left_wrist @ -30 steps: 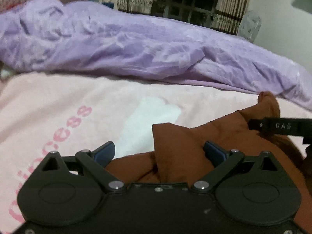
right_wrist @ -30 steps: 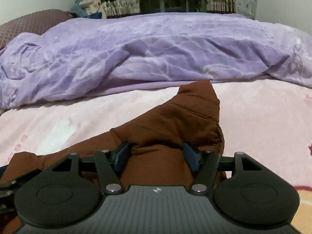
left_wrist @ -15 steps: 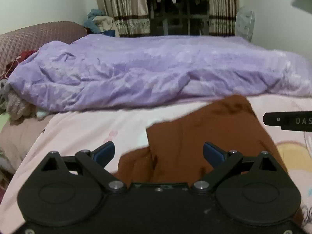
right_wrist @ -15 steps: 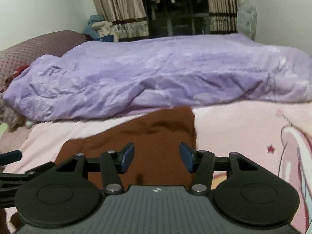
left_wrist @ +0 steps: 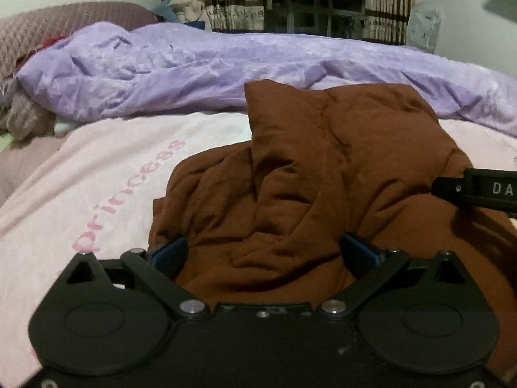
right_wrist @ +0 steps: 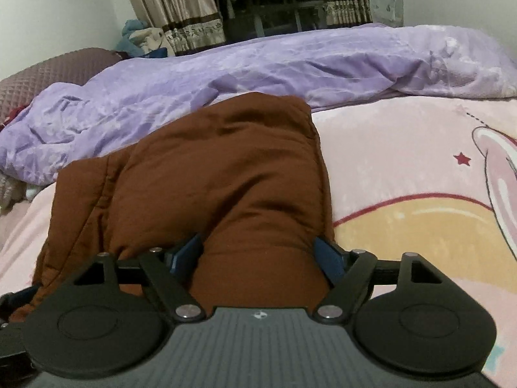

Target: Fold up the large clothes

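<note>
The brown garment point(left_wrist: 323, 168) lies bunched on the pink bedsheet point(left_wrist: 97, 174), near side of the bed, in front of the purple quilt point(left_wrist: 194, 74). It is a thick rust-brown fabric, heavily creased, with a visible seam and a folded flap standing up at the far edge.

The left gripper point(left_wrist: 263, 252) stands with its jaws spread wide; cloth bulges between the blue pads, which do not pinch it.

The right gripper point(right_wrist: 258, 252) has just been opening; its jaws are spread, with a mound of the garment between them.
</note>
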The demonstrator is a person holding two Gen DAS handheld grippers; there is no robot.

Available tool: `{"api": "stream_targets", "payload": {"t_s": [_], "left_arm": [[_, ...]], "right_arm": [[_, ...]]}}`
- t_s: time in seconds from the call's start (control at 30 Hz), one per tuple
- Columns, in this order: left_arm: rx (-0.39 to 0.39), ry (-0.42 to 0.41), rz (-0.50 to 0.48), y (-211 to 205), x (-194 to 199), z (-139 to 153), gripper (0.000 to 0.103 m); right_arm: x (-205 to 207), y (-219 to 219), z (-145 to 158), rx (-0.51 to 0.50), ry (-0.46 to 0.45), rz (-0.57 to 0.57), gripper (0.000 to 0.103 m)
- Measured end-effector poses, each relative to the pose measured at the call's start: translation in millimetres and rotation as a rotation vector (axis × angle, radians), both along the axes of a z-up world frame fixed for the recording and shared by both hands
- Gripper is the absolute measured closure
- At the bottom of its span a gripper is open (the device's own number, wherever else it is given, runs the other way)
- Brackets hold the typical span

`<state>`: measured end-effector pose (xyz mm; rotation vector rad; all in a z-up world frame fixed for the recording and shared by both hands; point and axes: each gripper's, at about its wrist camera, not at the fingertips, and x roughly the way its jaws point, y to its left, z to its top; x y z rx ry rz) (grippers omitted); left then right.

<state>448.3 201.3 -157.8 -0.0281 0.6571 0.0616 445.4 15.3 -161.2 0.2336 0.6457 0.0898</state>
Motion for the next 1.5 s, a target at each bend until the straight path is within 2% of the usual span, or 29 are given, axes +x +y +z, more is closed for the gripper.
{"api": "stream_targets", "payload": {"t_s": [0.07, 0.1, 0.13, 0.2, 0.33, 0.5, 0.6, 0.73, 0.77, 0.87, 0.97, 1.1, 1.2, 1.3, 1.37, 1.43, 1.5], "left_arm": [[-0.037, 0.027, 0.006, 7, -3, 14, 0.0], [-0.042, 0.038, 0.006, 9, -8, 23, 0.0], [-0.035, 0.044, 0.006, 9, -12, 31, 0.0], [-0.006, 0.054, 0.005, 9, -20, 48, 0.0], [0.021, 0.054, -0.023, 8, -39, 66, 0.0], [-0.003, 0.073, -0.026, 11, -52, 52, 0.0], [-0.011, 0.161, -0.044, 15, -42, 23, 0.0], [-0.077, 0.174, -0.062, 26, -31, 2, 0.0], [-0.074, 0.17, -0.064, 26, -31, 1, 0.0], [-0.047, 0.146, -0.062, 22, -37, 2, 0.0], [-0.054, 0.135, -0.061, 19, -46, 8, 0.0], [0.011, 0.125, -0.078, 15, -59, 31, 0.0], [0.07, 0.081, -0.065, 14, -75, 54, 0.0], [0.059, 0.033, -0.029, 26, -87, 63, 0.0], [0.043, 0.041, 0.007, 37, -89, 56, 0.0], [0.005, 0.106, 0.015, 46, -82, 32, 0.0], [-0.075, 0.138, -0.004, 56, -73, 7, 0.0]], "right_arm": [[-4, -9, 9, 0.043, 0.007, 0.005, 0.015], [-12, -15, 15, 0.071, 0.014, 0.001, 0.021], [-18, -22, 26, 0.117, 0.014, 0.002, 0.028], [-31, -29, 43, 0.165, 0.024, 0.03, 0.033], [-55, -17, 66, 0.076, -0.016, 0.086, 0.034], [-70, -1, 60, 0.041, 0.009, 0.136, 0.034], [-62, 10, 43, -0.002, 0.054, 0.149, 0.03], [-63, 26, 20, -0.1, 0.014, 0.145, 0.026], [-64, 28, 16, -0.106, 0.003, 0.134, 0.025], [-68, 30, 15, -0.124, -0.013, 0.127, 0.025], [-74, 31, 20, -0.135, -0.027, 0.127, 0.025], [-86, 26, 37, -0.132, -0.024, 0.125, 0.025], [-98, 21, 52, -0.167, -0.036, 0.123, 0.027], [-110, 14, 61, -0.216, -0.058, 0.114, 0.029], [-113, 2, 56, -0.19, -0.035, 0.133, 0.033], [-104, -6, 40, -0.131, 0.042, 0.16, 0.034], [-91, -15, 16, -0.059, 0.093, 0.15, 0.025]]}}
